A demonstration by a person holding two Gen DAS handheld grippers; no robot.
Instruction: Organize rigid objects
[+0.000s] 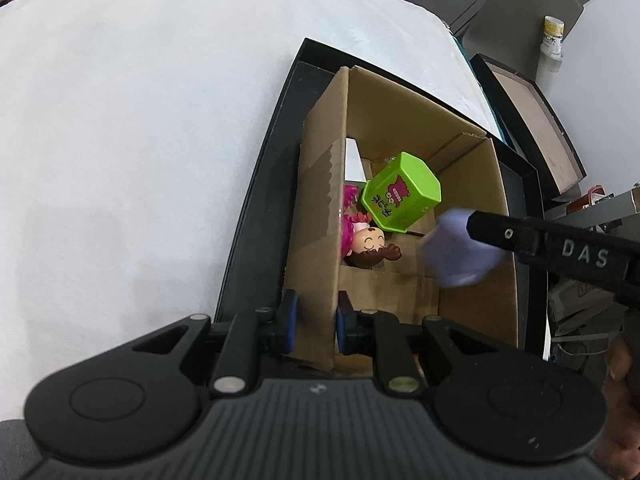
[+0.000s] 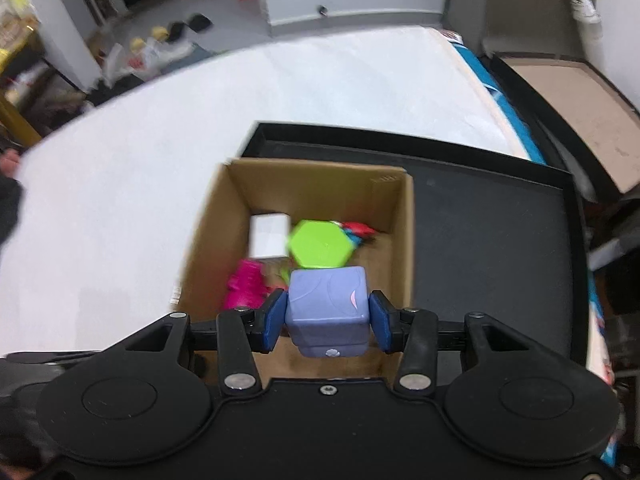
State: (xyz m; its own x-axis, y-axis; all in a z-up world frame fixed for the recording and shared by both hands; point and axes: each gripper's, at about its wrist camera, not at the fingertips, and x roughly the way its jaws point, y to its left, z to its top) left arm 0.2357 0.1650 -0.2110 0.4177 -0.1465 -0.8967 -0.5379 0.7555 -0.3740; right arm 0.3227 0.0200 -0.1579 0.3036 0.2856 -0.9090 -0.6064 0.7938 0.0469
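Observation:
An open cardboard box (image 1: 320, 220) (image 2: 208, 248) stands in a black tray (image 1: 256, 200) (image 2: 480, 240). Inside lie a green hexagonal box (image 1: 400, 196) (image 2: 320, 244), a pink-haired doll (image 1: 368, 240) (image 2: 244, 284) and a small white box (image 2: 270, 234). My left gripper (image 1: 316, 314) is shut on the box's near left wall, one pad on each side. Over the box's near right part, my right gripper (image 2: 327, 318) is shut on a purple cube (image 2: 327, 308) (image 1: 460, 252), held just above the contents.
The tray rests on a table with a white cloth (image 1: 120, 140) (image 2: 140, 180). To the right, off the table's edge, lies a second black tray with a brown inside (image 1: 532, 120) (image 2: 580, 108). A person's hand (image 1: 620, 400) shows at the lower right.

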